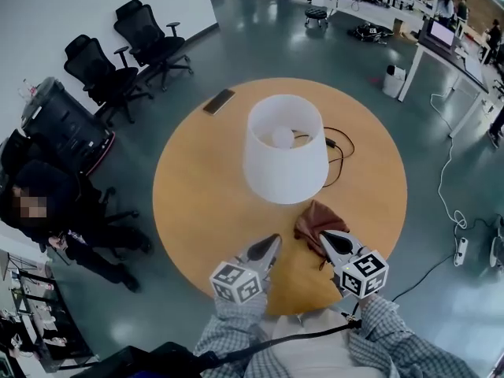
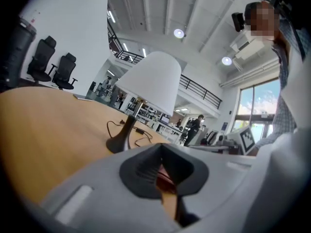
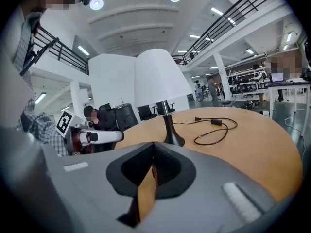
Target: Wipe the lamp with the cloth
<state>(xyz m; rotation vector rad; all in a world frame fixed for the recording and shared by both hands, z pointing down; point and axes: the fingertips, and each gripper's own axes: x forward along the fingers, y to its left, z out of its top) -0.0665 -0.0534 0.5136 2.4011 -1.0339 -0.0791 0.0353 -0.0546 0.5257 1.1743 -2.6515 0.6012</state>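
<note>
The lamp (image 1: 284, 146) with its white shade stands in the middle of the round wooden table (image 1: 197, 203). A brown cloth (image 1: 317, 220) lies crumpled on the table in front of the lamp, toward the right. My right gripper (image 1: 324, 235) is shut and empty, its tip at the cloth's near edge. My left gripper (image 1: 273, 241) is shut and empty, just left of the cloth. In the left gripper view the lamp (image 2: 149, 82) rises ahead of the gripper (image 2: 162, 147). In the right gripper view the lamp (image 3: 161, 79) stands beyond the gripper (image 3: 153, 144).
A black power cable (image 1: 339, 151) loops on the table right of the lamp. A phone (image 1: 219, 101) lies near the table's far left edge. Office chairs (image 1: 126, 50) stand at the back left, and a seated person (image 1: 59, 211) is left of the table.
</note>
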